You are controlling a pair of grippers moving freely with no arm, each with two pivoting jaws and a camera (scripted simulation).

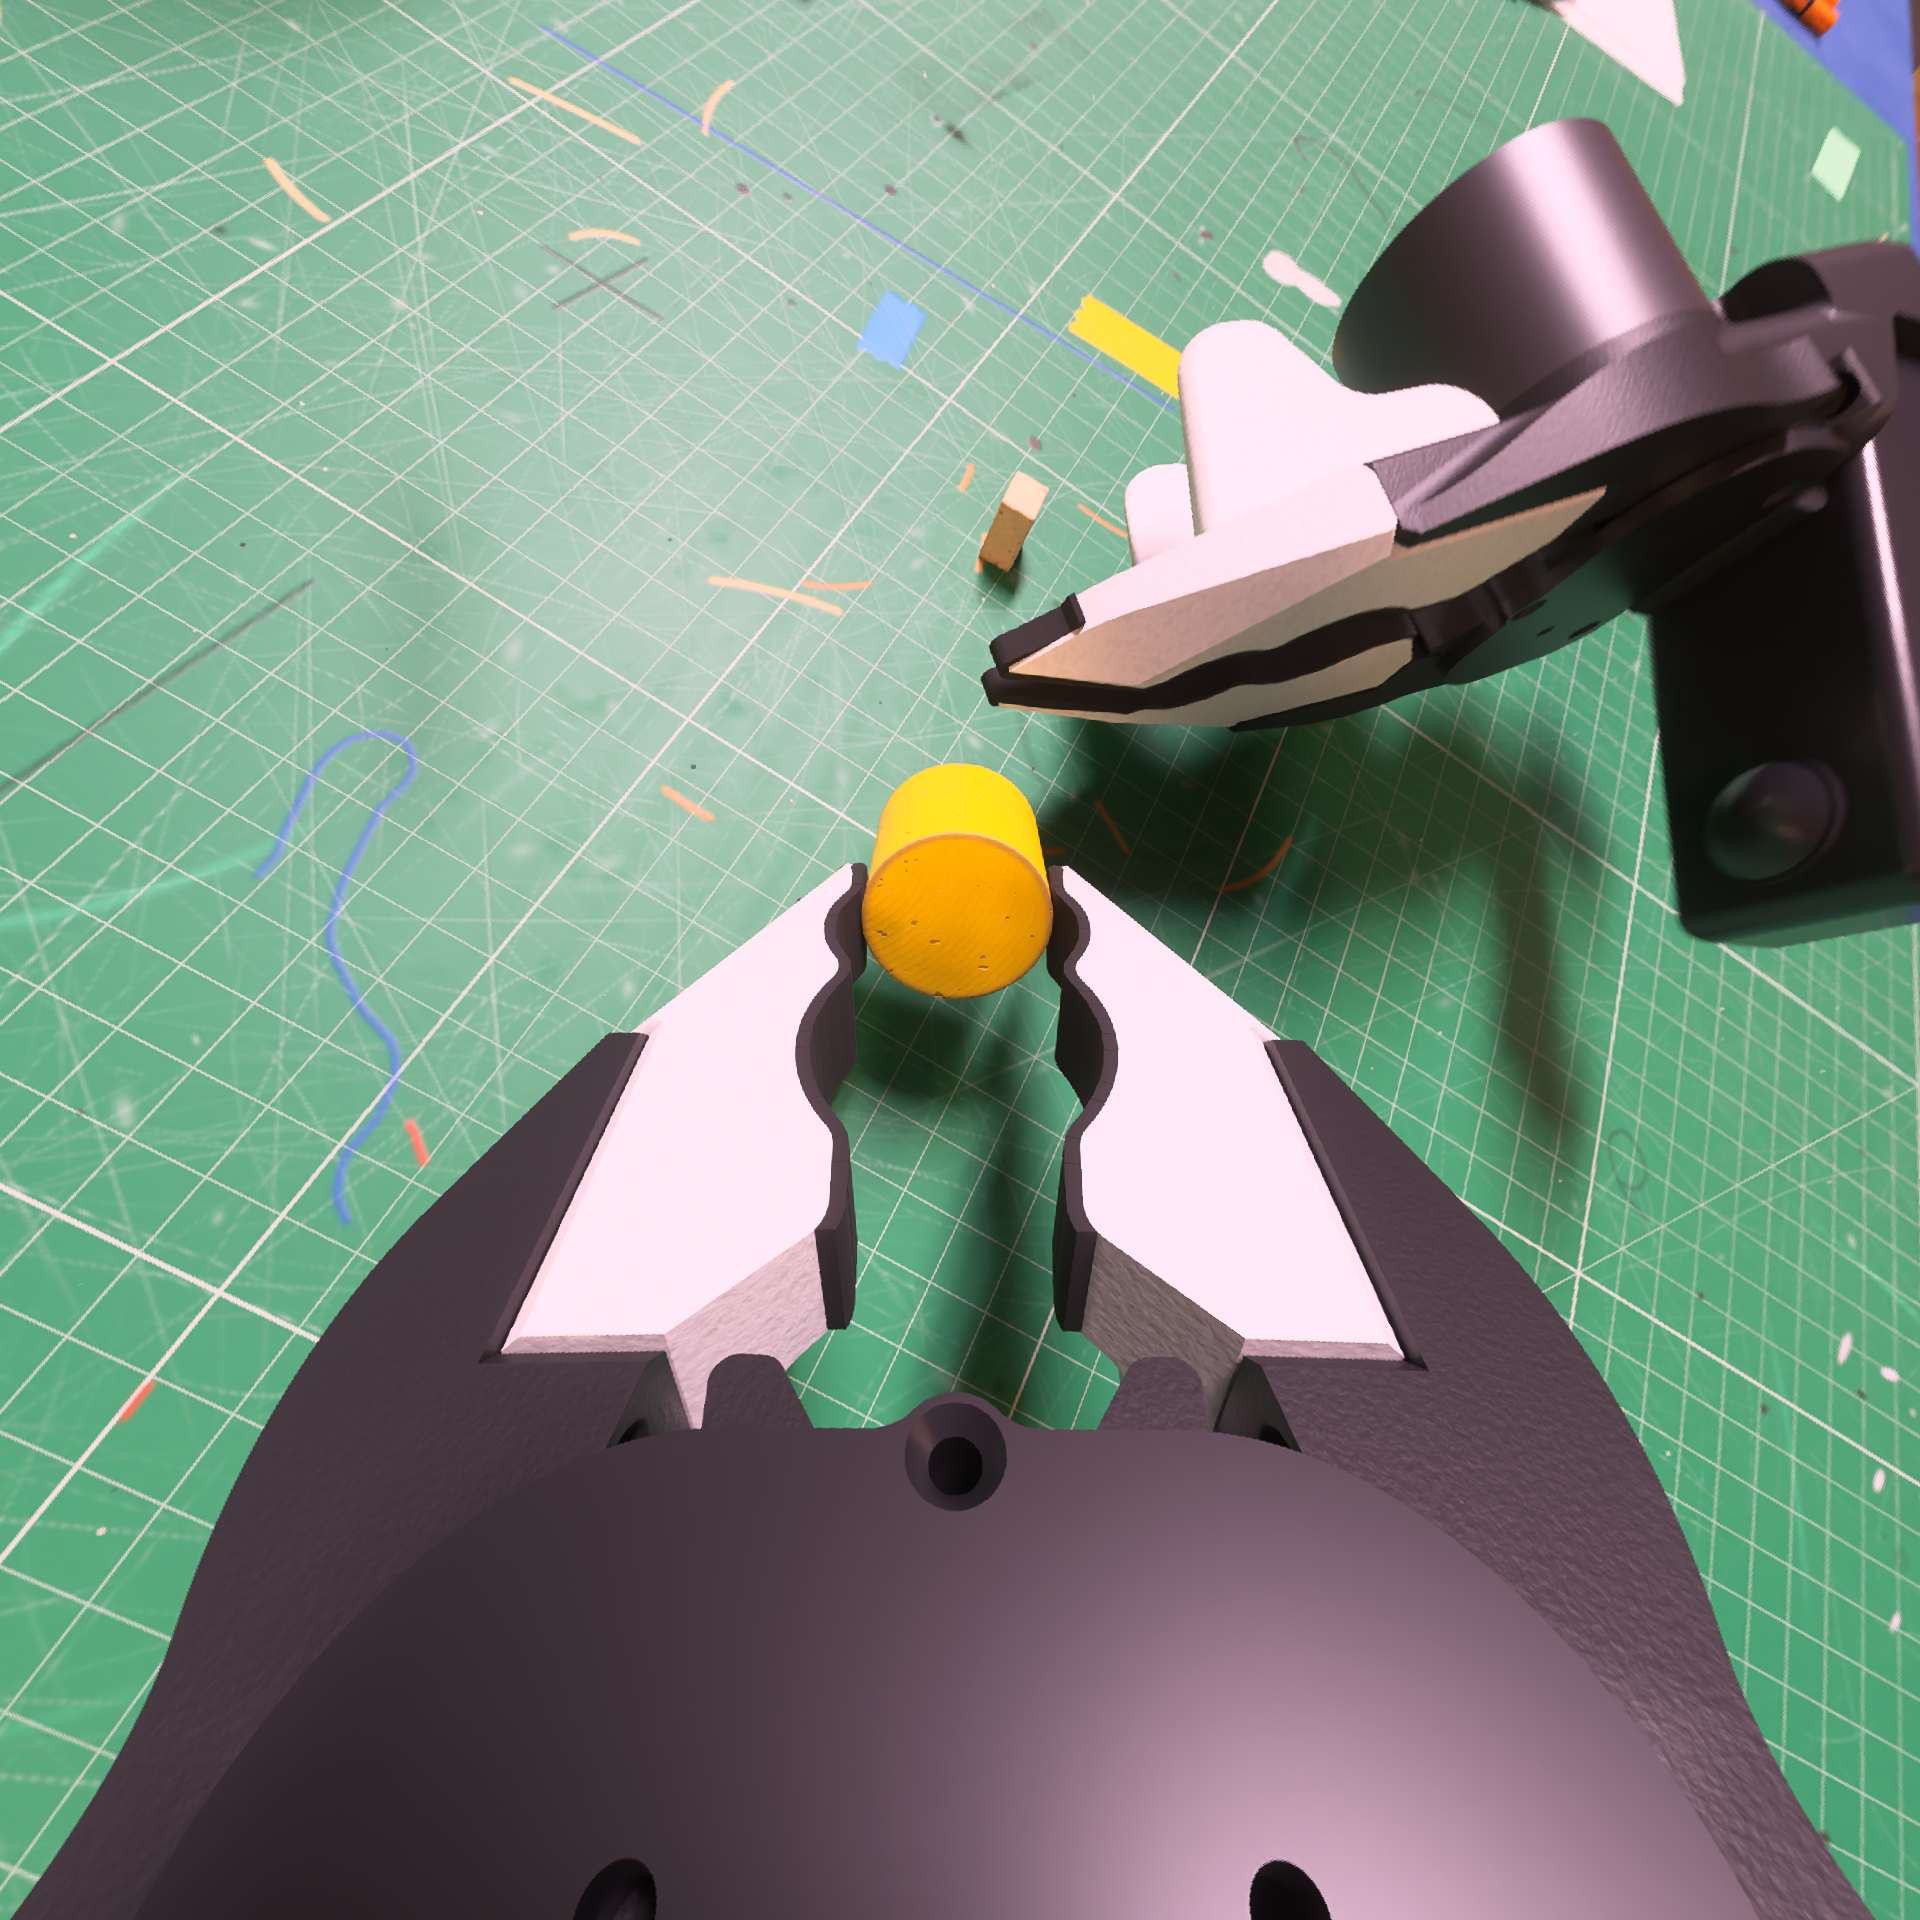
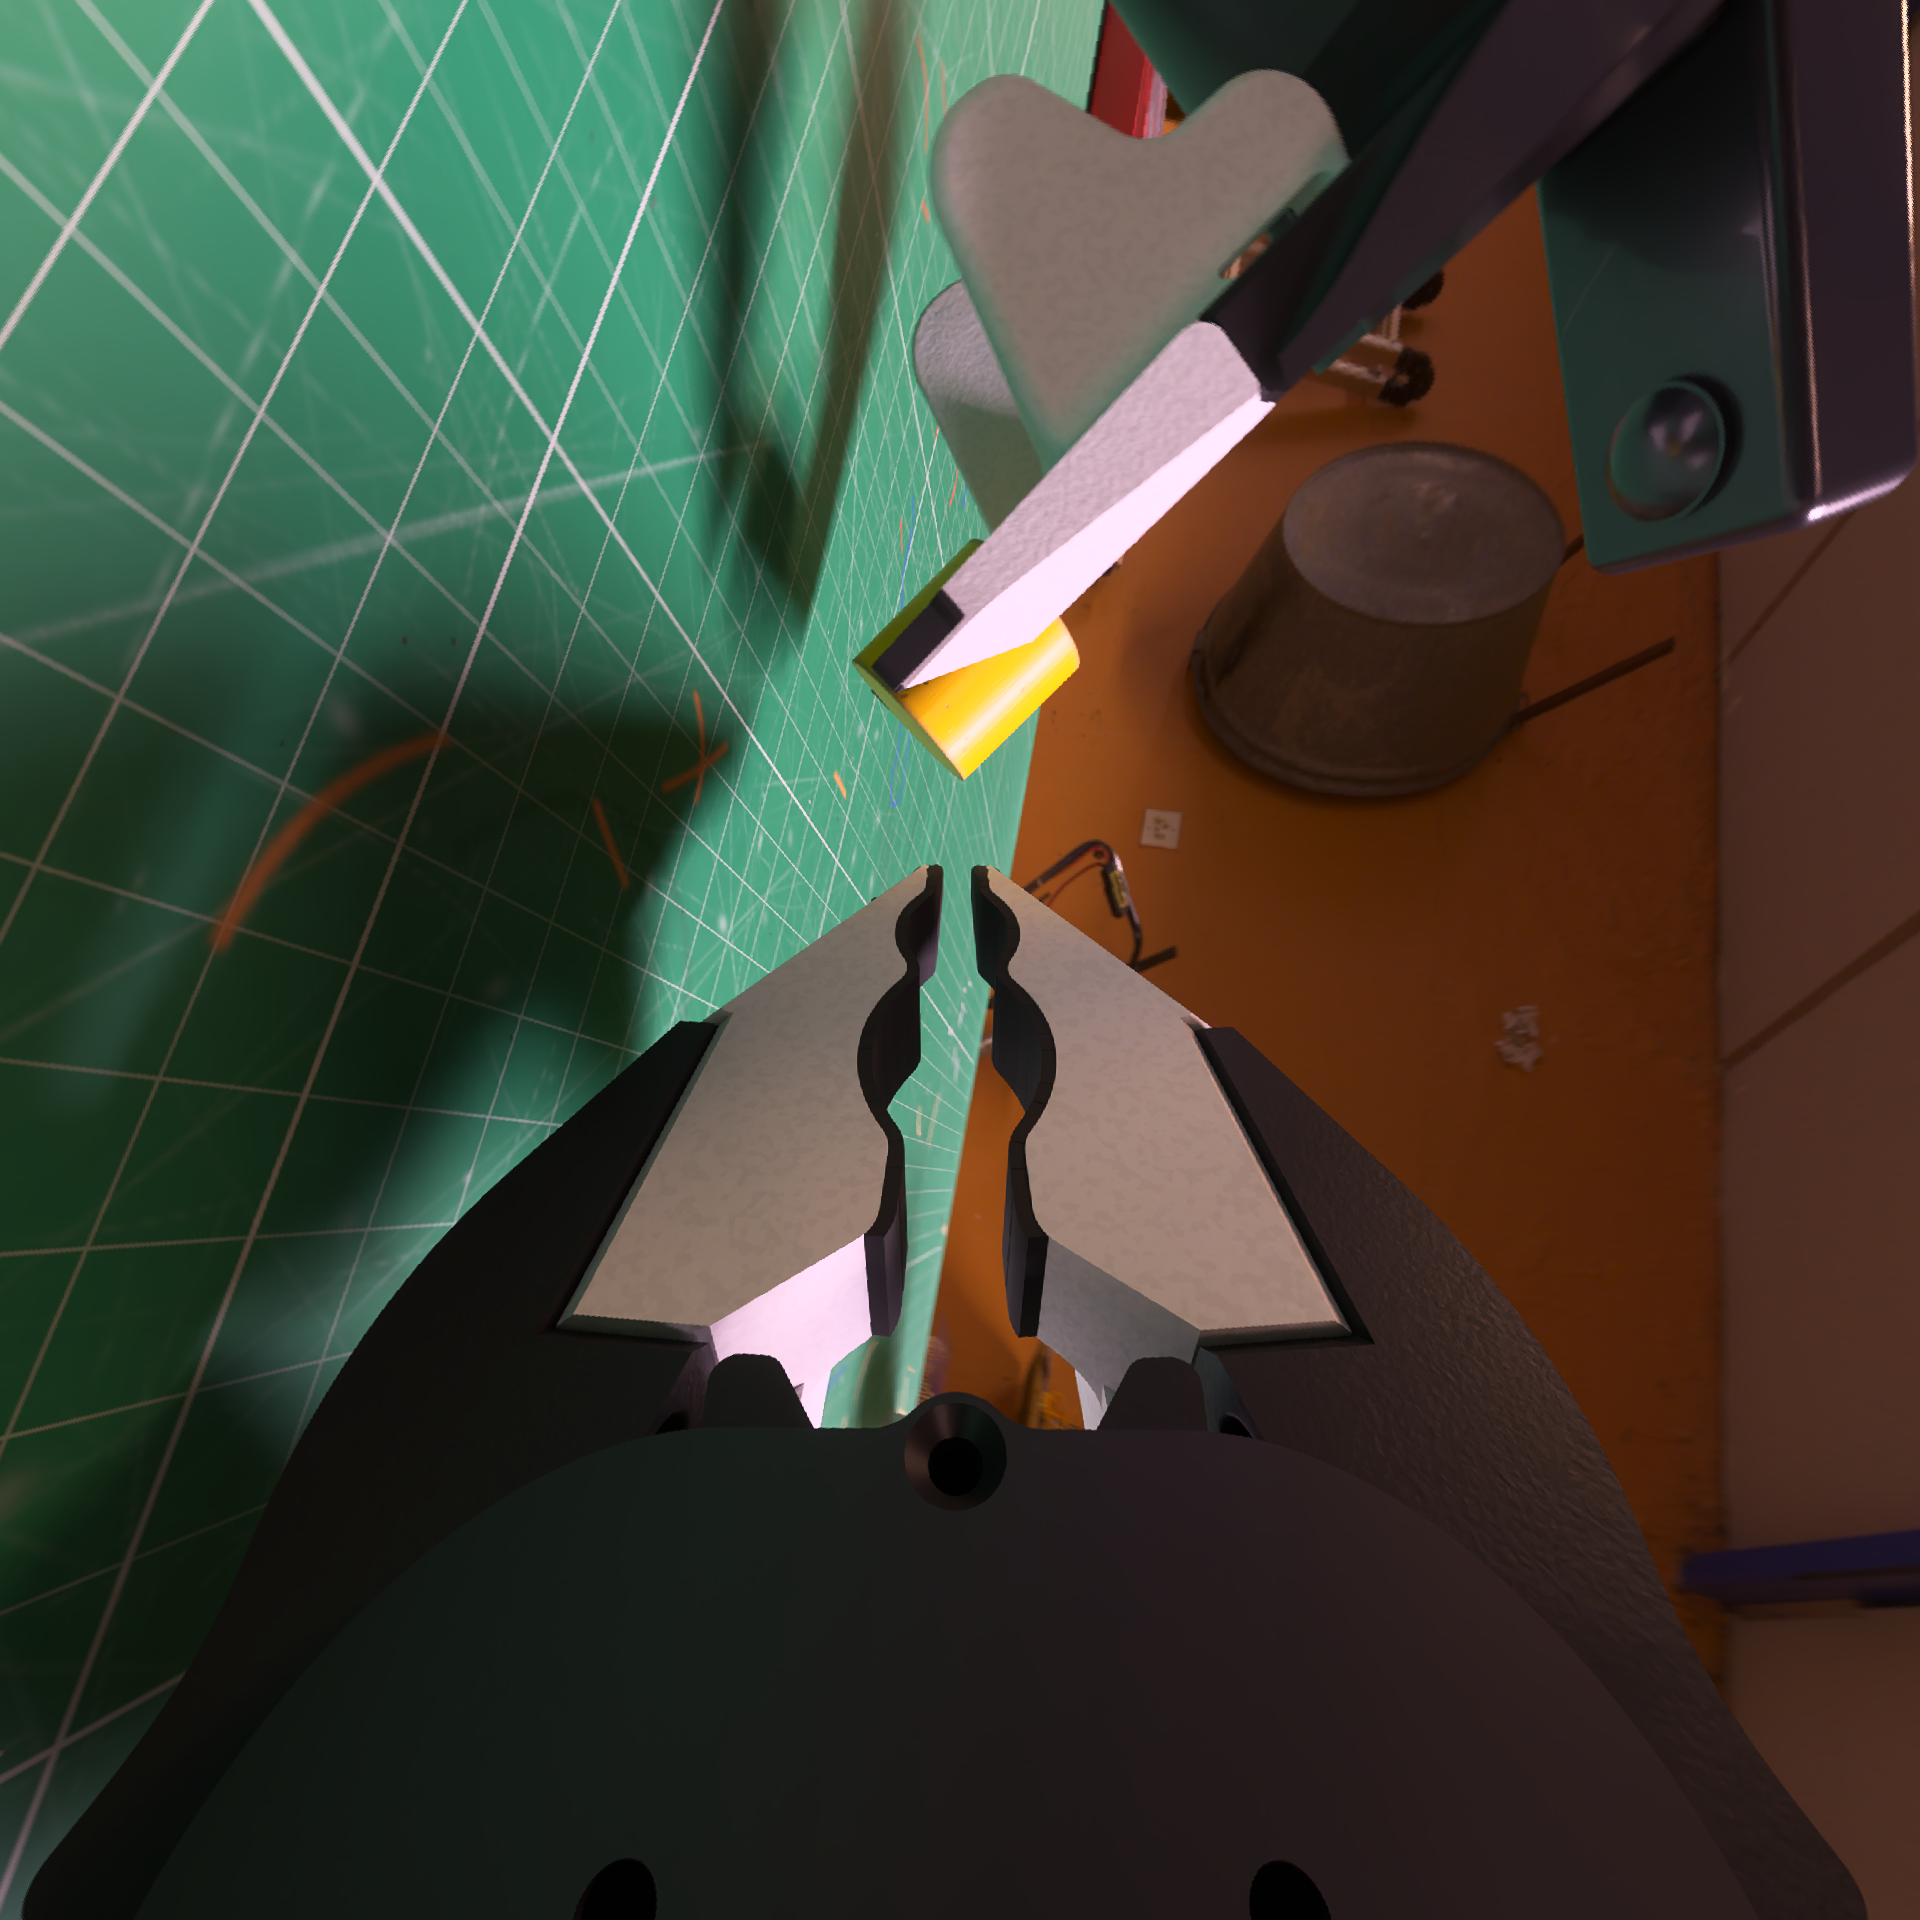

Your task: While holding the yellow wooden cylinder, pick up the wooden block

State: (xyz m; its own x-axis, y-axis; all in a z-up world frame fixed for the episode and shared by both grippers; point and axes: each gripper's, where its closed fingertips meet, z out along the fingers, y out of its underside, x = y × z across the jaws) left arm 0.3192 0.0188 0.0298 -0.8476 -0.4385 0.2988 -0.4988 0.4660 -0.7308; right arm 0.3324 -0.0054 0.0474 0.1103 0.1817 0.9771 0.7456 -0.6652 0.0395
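Note:
My left gripper [image 1: 957, 896] is shut on the yellow wooden cylinder [image 1: 954, 925], pinching it at the fingertips a little above the green mat [image 1: 436, 540]. The small pale wooden block [image 1: 1011, 523] stands on the mat beyond the cylinder, slightly right. My right gripper [image 1: 1023, 665] hangs above the mat between cylinder and block, with its jaws nearly closed and nothing between them. In the right wrist view its tips [image 2: 956, 878] point at the held cylinder [image 2: 1003, 696] and the left gripper's finger [image 2: 1081, 530]. The block is out of that view.
The mat carries paint streaks, a blue patch [image 1: 891, 328] and a yellow strip [image 1: 1124, 345]. The right wrist view shows the mat's edge [image 2: 1003, 831], an orange floor beyond it with a grey bucket [image 2: 1371, 623] and a small cable [image 2: 1117, 894].

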